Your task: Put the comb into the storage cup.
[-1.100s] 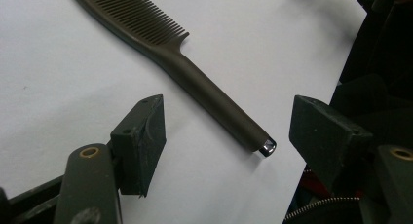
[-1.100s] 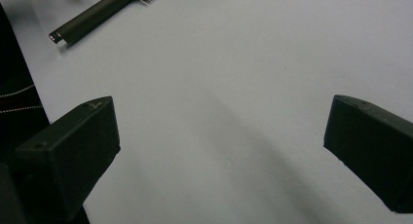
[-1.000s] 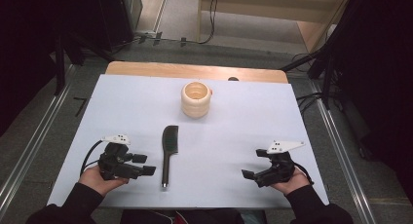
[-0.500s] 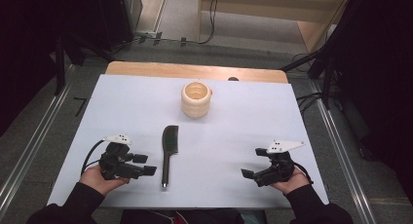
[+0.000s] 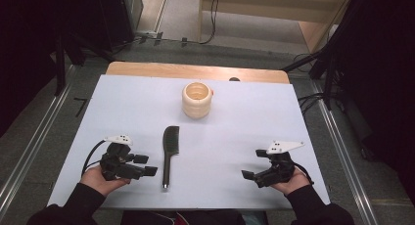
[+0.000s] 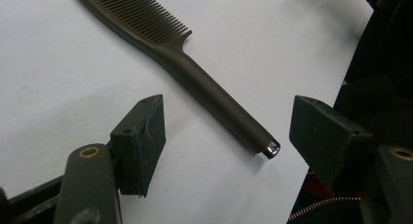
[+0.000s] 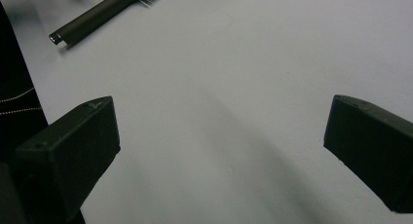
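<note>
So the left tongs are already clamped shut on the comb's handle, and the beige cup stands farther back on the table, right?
Not quite. In the left gripper view the left tongs are open, their jaws apart on either side of the comb handle's end without gripping it. The comb lies flat on the table. The beige cup does stand farther back.
</note>
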{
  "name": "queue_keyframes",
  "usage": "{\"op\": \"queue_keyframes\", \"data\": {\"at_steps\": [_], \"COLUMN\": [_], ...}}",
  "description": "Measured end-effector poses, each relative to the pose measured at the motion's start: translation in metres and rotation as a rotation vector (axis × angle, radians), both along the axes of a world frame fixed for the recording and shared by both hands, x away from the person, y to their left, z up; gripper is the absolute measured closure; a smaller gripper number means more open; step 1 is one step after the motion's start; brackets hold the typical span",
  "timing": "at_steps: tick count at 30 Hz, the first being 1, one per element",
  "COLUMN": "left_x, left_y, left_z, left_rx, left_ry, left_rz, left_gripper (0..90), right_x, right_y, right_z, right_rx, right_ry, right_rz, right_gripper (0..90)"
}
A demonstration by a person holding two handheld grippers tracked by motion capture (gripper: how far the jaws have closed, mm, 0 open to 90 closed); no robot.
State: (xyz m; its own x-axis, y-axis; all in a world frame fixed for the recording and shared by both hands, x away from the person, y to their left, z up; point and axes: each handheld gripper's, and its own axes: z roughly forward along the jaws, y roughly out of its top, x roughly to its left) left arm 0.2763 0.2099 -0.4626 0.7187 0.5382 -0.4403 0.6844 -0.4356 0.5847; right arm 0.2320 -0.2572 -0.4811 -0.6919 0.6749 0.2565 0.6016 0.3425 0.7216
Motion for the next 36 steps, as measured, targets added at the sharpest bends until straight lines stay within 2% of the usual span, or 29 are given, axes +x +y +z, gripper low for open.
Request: {"op": "queue_keyframes", "data": {"at_steps": [22, 36], "left_x": [0.002, 0.005], "left_y": [-0.002, -0.012], "left_z": [0.002, 0.011], "left_rx": [0.009, -0.003], "left_ry": [-0.008, -0.033], "left_rz": [0.007, -0.010], "left_gripper": [29.5, 29.6], "right_x": [0.001, 0.001], "right_y": [0.000, 0.000], "right_z": [-0.001, -0.002], "right_rx": [-0.003, -0.011], "right_ry": [0.006, 0.008], "right_rz": [0.000, 0.000], "right_gripper": [0.0, 0.0]}}
